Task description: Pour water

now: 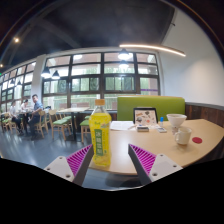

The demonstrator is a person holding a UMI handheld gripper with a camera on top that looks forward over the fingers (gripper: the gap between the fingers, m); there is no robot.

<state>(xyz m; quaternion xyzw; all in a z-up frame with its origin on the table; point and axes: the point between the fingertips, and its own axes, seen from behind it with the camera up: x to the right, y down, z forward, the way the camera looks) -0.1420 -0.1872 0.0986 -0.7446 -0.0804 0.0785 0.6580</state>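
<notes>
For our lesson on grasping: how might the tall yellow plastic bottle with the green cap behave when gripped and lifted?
The tall yellow plastic bottle looks tall and narrow, so probably tippy if nudged high. Apparently full, it is likely heavyish. Its smooth sides might slip between the open gripper fingers.

A round, pale wooden table (205,135) with a smooth top carries everything here. Near its front edge stands a clear plastic bottle (100,138) of yellow drink with a green cap and a yellow-green label, upright. Further back, towards the middle, lies a flat sheet of white paper (122,126). Beside it a small tablet (145,117) stands propped up, its screen lit, with small items at its foot too little to tell. To the right stand two white ceramic cups: one (176,120) further back, one (182,134) nearer. A small red round thing (197,140) lies flat just beside the nearer cup.
</notes>
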